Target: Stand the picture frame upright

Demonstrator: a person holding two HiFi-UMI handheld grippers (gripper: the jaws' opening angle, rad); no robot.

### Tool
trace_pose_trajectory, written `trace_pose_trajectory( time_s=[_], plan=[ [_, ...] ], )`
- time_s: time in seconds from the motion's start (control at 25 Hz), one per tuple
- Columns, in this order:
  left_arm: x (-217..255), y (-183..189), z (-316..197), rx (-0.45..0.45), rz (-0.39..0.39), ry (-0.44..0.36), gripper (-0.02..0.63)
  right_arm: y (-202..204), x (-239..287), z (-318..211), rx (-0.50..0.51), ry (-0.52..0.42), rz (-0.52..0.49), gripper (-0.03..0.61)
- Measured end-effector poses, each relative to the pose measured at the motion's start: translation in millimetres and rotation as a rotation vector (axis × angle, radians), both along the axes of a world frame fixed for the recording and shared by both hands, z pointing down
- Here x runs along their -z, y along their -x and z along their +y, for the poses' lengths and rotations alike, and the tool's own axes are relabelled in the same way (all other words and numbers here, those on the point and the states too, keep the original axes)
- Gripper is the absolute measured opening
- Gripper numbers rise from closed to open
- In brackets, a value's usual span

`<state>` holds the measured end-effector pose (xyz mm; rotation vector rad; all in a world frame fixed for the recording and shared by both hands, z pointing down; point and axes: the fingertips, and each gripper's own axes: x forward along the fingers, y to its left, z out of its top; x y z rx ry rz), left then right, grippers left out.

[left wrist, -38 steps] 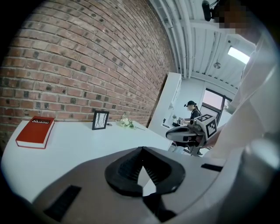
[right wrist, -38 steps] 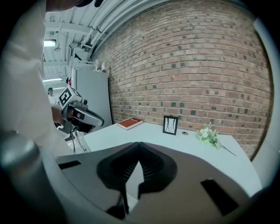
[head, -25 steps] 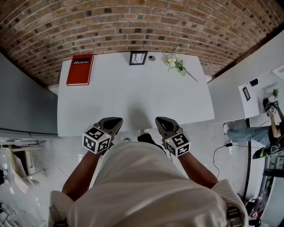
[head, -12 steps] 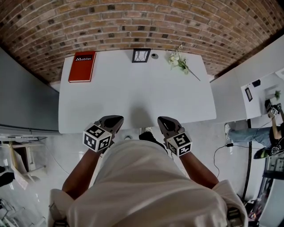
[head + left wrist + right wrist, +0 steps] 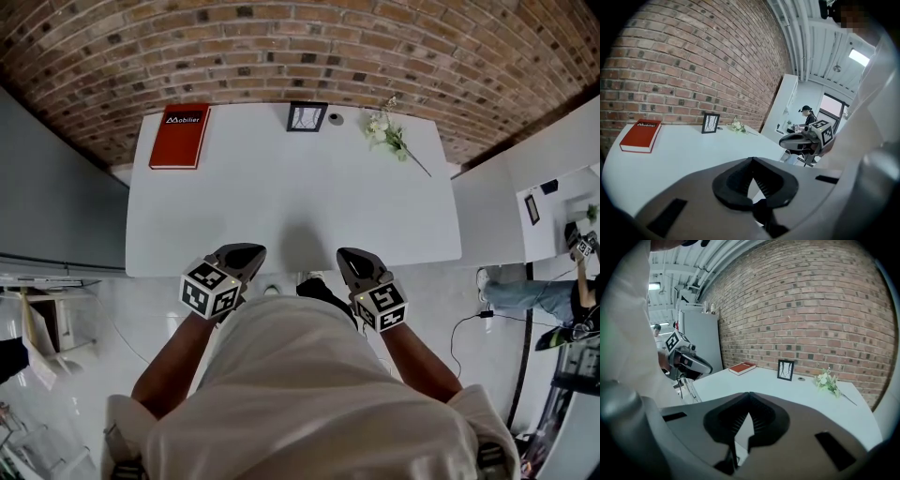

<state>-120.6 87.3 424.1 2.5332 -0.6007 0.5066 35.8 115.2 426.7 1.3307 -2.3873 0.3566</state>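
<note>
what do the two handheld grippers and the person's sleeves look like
Both left gripper and right gripper are smooth grey tapered shells with black ribbed jaws. Each carries a white cube with black square markers. The person wears a cream short-sleeved shirt.

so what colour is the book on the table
Red rectangular book with white lettering, clearest in the head view.

Smooth table (image 5: 281, 197), rough brick wall (image 5: 281, 47)

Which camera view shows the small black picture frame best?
The right gripper view: the small black rectangular picture frame stands upright, facing it. The left gripper view shows it smaller, angled; the head view only from above, foreshortened.
</note>
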Motion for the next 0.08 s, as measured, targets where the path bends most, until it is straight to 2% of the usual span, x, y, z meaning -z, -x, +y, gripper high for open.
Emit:
trace_pose_trajectory(
  time_s=[0.08],
  plan=[
    [-1.0,-2.2,-3.8,0.0,-0.002,-0.001,-0.005,-2.8,-1.1,-3.7,-0.006,-0.001,-0.002,0.004]
  ],
)
